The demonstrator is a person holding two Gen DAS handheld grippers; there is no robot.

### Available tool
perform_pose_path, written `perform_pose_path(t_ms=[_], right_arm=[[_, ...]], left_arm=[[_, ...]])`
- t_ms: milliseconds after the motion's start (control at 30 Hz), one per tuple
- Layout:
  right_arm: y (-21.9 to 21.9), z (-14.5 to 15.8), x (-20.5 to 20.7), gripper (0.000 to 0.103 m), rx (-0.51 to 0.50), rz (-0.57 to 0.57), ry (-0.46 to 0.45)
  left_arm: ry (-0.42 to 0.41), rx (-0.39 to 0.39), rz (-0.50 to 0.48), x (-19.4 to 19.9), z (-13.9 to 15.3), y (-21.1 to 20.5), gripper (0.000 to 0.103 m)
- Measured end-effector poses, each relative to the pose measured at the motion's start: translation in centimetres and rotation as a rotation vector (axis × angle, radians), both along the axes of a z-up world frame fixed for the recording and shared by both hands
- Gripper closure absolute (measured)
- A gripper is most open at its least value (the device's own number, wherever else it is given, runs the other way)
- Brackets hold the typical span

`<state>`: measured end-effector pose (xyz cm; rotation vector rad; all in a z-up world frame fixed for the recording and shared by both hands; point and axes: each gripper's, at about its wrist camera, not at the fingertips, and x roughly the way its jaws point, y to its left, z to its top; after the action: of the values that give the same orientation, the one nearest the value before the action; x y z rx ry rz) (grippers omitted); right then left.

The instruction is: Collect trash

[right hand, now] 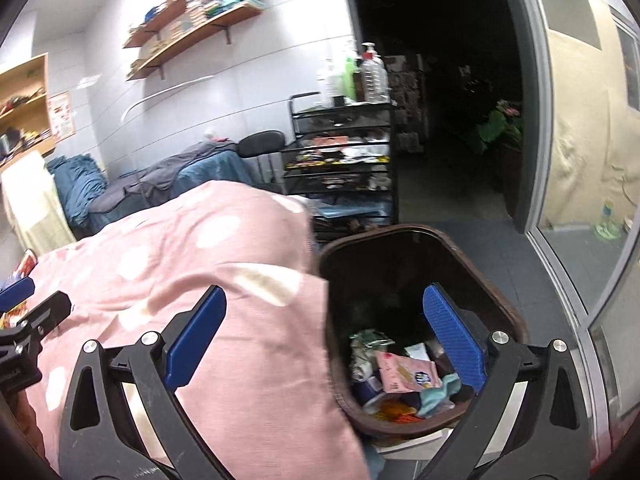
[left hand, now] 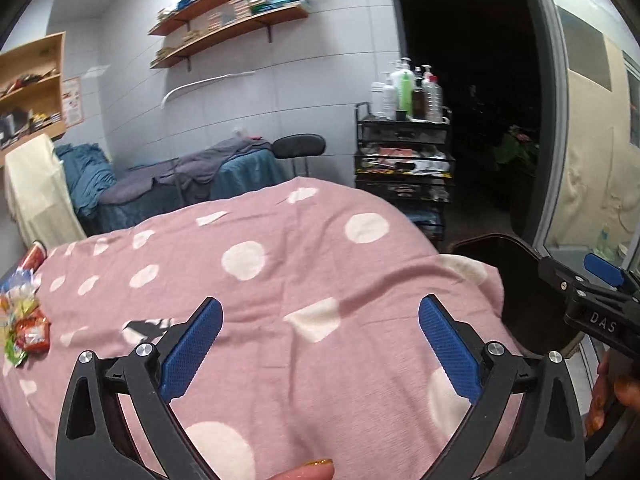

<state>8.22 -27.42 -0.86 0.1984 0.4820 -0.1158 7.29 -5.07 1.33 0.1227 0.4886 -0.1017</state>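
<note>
A heap of bright snack wrappers (left hand: 24,320) lies at the far left of a pink blanket with white dots (left hand: 304,248). My left gripper (left hand: 320,304) hangs open over the blanket with nothing between its blue pads. In the right wrist view a brown bin (right hand: 424,234) stands beside the bed, holding wrappers and a pink packet (right hand: 400,372). My right gripper (right hand: 325,292) is open and empty, one pad over the bin's mouth and the other over the blanket's edge. A blue pad (left hand: 604,272) of the right gripper shows at the left wrist view's right edge, above the bin (left hand: 520,264).
A black wire trolley (left hand: 404,152) topped with bottles stands past the bed by a dark doorway. A second bed with blue and grey covers (left hand: 180,176) lies along the tiled wall under wooden shelves (left hand: 228,20). A glass door (right hand: 580,200) is at the right. A red cup (left hand: 34,258) sits near the wrappers.
</note>
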Motion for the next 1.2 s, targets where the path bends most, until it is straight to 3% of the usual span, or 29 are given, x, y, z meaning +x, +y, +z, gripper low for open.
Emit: perform_pose_path(t_ms=[267, 567, 900, 1200], right_arm=[[4.7, 0.4, -1.1, 0.006, -0.044, 0.103, -0.036], [8.7, 0.5, -2.2, 0.006, -0.053, 0.191, -0.046], [11.2, 0.5, -4.1, 0.006, -0.074, 0.233, -0.080], [11.7, 0.9, -5.0, 0.006, -0.088, 0.242, -0.110]], left_arm=[[-0.061, -0.007, 0.110, -2.1, 0.1, 3.6, 0.005], [-0.058, -0.045, 0.171, -3.3, -0.5, 5.5, 0.005], [-0.110, -0.083, 0.231, -5.6, -0.6, 7.2, 0.005], [-0.137, -0.059, 0.241, -6.4, -0.6, 7.2, 0.005]])
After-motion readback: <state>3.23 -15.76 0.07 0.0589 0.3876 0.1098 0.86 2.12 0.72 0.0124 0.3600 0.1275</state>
